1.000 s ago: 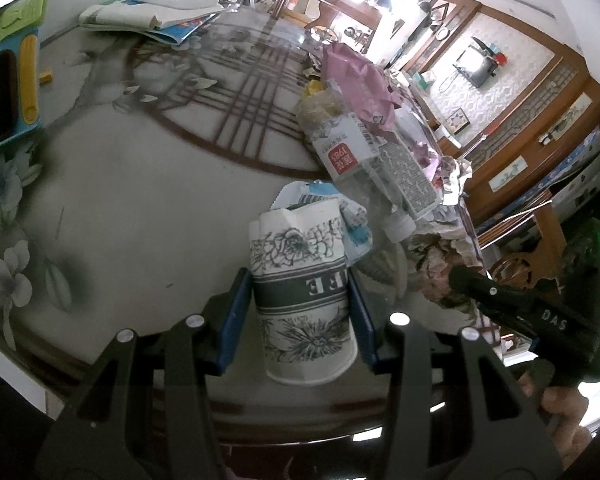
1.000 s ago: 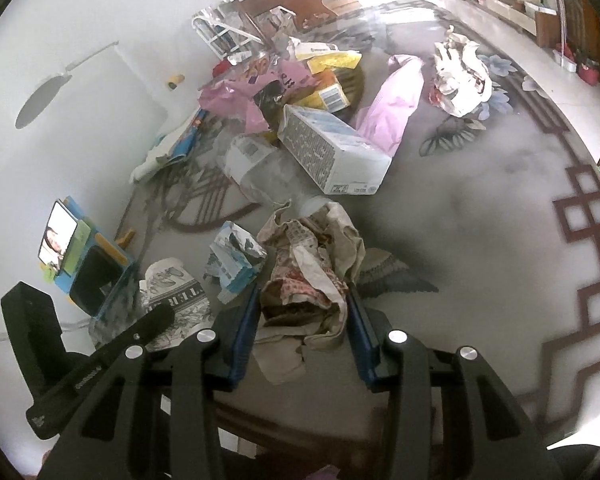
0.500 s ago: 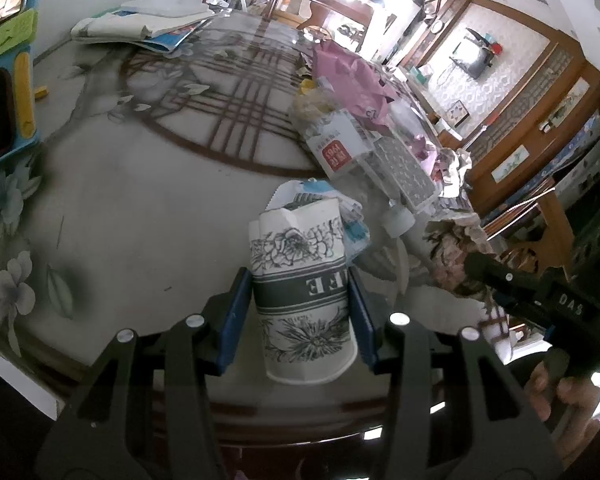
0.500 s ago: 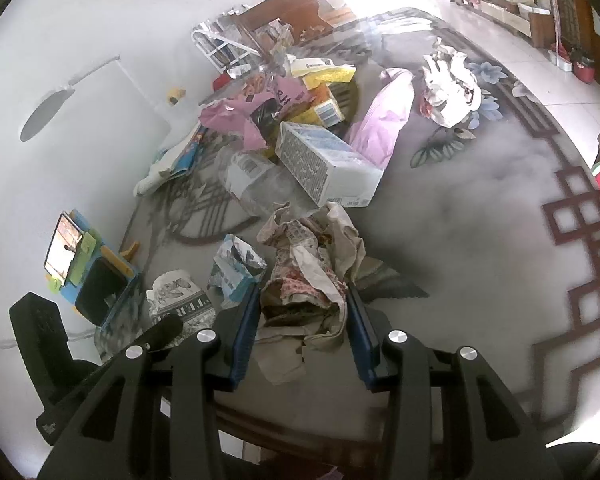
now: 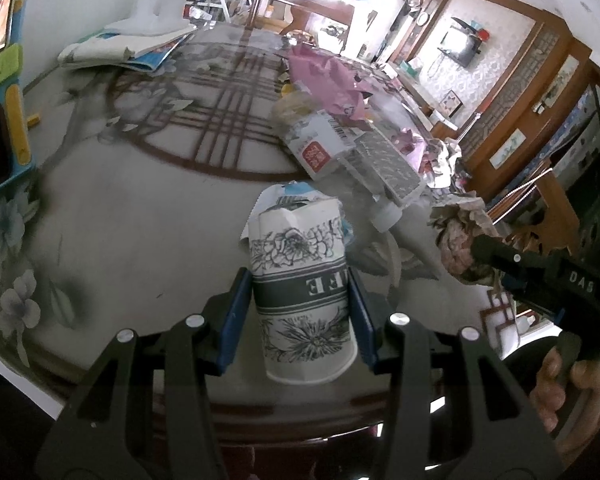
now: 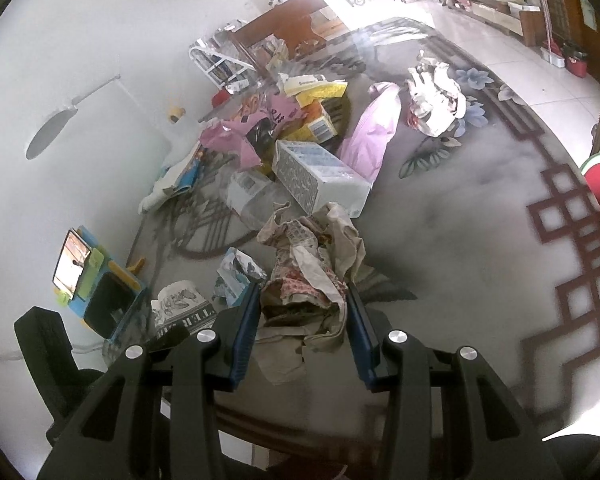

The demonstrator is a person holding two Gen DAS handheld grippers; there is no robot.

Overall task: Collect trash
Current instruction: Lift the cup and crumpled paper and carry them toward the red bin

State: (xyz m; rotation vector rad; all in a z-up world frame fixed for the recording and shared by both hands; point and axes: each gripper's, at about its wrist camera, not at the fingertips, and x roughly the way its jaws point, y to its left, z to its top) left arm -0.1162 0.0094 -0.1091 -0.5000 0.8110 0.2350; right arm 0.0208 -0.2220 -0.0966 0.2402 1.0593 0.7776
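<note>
Paper cup: white, black flower drawings, grey band. Crumpled paper: beige, reddish print. Bag: pink. Table: grey, dark red lattice, pale blue flowers.

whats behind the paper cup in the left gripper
Just behind the paper cup lies a torn blue and white wrapper, mostly covered by the cup. Farther back lies a clear plastic bottle.
</note>
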